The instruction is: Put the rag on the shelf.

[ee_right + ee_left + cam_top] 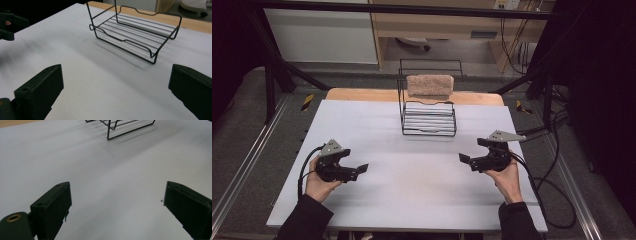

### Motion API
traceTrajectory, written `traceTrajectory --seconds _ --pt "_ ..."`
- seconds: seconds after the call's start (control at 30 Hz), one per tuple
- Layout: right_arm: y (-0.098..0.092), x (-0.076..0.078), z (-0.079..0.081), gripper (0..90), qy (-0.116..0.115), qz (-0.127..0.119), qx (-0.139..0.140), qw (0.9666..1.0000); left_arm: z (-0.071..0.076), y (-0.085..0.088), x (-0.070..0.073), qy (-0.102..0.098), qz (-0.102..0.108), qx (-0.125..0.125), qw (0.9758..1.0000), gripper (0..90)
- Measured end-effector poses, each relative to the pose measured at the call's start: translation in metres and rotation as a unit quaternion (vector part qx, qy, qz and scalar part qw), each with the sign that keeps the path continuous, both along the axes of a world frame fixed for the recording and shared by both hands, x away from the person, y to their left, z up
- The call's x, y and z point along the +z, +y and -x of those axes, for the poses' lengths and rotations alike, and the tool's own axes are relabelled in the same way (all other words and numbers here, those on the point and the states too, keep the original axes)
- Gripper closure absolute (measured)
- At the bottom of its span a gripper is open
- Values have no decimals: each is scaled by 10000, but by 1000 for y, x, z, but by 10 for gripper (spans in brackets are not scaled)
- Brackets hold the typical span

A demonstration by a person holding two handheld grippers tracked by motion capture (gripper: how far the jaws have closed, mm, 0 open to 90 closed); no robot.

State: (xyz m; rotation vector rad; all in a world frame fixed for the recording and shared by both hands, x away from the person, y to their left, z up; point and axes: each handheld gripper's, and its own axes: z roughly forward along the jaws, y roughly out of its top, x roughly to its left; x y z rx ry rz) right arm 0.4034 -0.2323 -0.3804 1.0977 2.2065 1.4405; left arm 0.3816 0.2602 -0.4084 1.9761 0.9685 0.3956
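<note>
At the far middle of the white surface (412,175) stands a black wire rack (429,118), its floor made of parallel bars with low raised sides and a taller wire frame rising at its back. Over that back frame hangs a tan, rough-textured folded cloth (430,85), draped above the rack's floor. From the right gripper view the rack (136,32) sits ahead and slightly to the right, resting flat on the surface with its shadow beneath it; from the left gripper view just a corner of the rack (125,127) reaches in at the top edge. Nearer the person, well apart from the rack on either side, the left gripper (357,169) is held in the left hand (319,185) above the left part of the surface, its jaws pointing inward toward the middle and spread wide with nothing between them. The right gripper (468,161) is held in the right hand (504,177) over the right part, jaws likewise pointing inward and standing wide apart, empty. Black cables trail from both grippers toward the surface edges.
</note>
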Motion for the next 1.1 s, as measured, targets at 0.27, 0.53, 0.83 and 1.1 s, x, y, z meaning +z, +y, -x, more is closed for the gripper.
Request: traceTrajectory --seconds 0.27,0.53,0.83,1.1 --pt "-13 -25 13 3 108 29 -21 9999 11 16 -17 88 -65 90 9999 77" --pt "-32 -53 27 3 341 -69 -111 9993 18 25 -27 120 -118 113 9998 80" --pt "-44 -67 38 3 386 -22 -140 9992 21 29 -31 98 -72 153 9998 80" --pt "-44 -68 39 3 387 15 -105 9992 22 31 -34 152 -59 133 9998 80"
